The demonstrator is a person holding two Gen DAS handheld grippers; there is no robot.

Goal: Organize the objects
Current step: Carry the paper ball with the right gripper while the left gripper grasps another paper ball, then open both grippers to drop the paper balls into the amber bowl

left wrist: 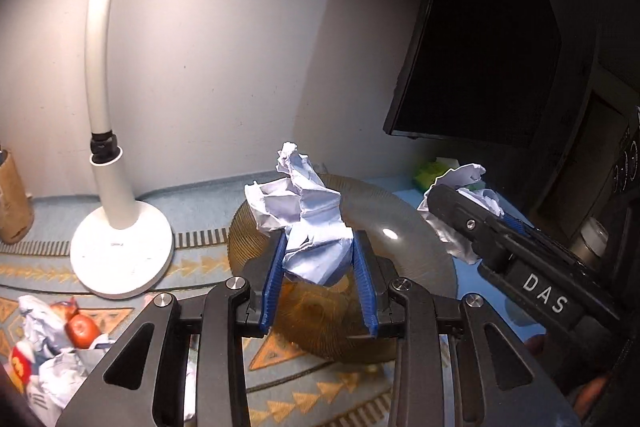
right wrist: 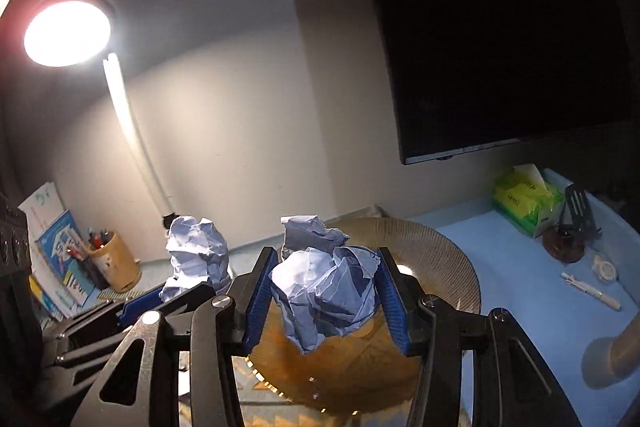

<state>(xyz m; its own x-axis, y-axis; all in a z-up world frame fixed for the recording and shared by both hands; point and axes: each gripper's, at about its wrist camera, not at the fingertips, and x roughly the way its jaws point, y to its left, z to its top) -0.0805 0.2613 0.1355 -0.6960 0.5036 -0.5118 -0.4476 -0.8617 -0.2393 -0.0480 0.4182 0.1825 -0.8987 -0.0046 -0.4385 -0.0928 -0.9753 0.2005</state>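
Left wrist view: a crumpled paper ball [left wrist: 316, 231] is clamped in the left gripper [left wrist: 320, 267] at frame centre; the right gripper [right wrist: 324, 291] likewise pinches its paper wad [right wrist: 326, 291]. The ribbed amber bin [left wrist: 420, 227] is seen directly beyond and below both

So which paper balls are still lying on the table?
The crumpled paper heap at the lamp's base; the left gripper and right gripper each hold one ball.

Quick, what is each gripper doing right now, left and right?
Left gripper: closed on a crumpled paper ball.
Right gripper: closed on another crumpled paper ball.
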